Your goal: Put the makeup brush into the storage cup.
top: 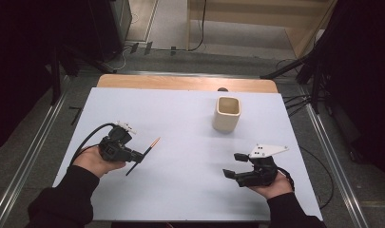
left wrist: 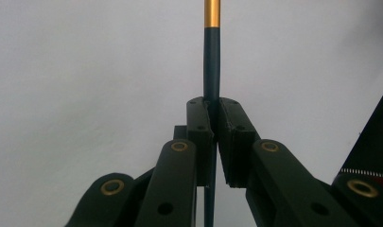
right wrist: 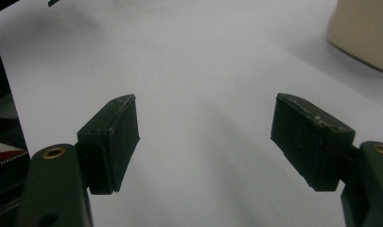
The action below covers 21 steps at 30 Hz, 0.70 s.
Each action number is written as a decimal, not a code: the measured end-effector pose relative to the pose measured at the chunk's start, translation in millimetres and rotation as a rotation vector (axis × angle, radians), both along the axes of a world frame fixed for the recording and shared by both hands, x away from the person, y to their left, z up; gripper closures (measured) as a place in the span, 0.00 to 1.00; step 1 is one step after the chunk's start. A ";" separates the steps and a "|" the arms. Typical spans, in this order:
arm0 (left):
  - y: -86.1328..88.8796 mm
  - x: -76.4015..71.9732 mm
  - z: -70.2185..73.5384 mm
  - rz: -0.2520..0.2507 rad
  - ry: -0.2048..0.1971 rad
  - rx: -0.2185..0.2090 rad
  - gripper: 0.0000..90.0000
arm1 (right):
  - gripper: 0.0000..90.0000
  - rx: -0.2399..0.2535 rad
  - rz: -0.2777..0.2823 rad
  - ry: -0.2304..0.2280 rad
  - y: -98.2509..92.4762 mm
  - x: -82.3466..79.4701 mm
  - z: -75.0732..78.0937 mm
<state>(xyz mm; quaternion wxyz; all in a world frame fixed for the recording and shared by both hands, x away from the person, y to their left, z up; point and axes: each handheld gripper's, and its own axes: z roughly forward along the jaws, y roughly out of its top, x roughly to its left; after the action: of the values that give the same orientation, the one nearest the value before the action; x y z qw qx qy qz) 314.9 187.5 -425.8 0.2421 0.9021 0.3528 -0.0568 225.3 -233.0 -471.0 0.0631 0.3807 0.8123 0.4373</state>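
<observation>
High view. Desk (top: 180,190): white top, wooden strip along the far edge, taking up the middle of the frame. Left tongs (top: 141,156): lower left, held in a hand with a dark sleeve, clamped on a thin dark stick (top: 143,155) with an orange-gold tip. The stick slanted from lower left to upper right, its gold end pointing toward the centre of the frame, raised off the desk as far as could be told. Right tongs (top: 234,165): lower right, resting in an upturned hand, jaws apart with nothing between them, a grey three-cornered plate on top. Cup (top: 226,114): cream, squarish, open-topped, upright in the upper middle right, well apart from both tongs.

Left gripper view. Left tongs (left wrist: 213,124): black jaws together at centre, pressed on the stick (left wrist: 211,61). The stick ran straight up through the frame, dark blue-green along the shaft, with a gold band at the top edge. White desk surface (left wrist: 85,71) behind.

Right gripper view. Right tongs (right wrist: 203,137): jaws wide apart, lower left and lower right, over the bare white desk (right wrist: 203,61). Cup (right wrist: 364,33): cream side showing in the upper right corner.
</observation>
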 end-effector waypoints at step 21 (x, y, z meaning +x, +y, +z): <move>-8.3 -7.7 -9.8 0.044 -0.011 -0.155 0.94 | 0.31 0.070 -0.038 0.052 12.7 5.8 4.1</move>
<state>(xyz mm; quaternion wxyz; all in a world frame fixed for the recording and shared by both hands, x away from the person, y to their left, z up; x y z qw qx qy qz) 307.3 179.2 -435.6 0.3144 0.8730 0.3655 -0.0736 231.2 -220.3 -467.0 0.0370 0.4093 0.7904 0.4542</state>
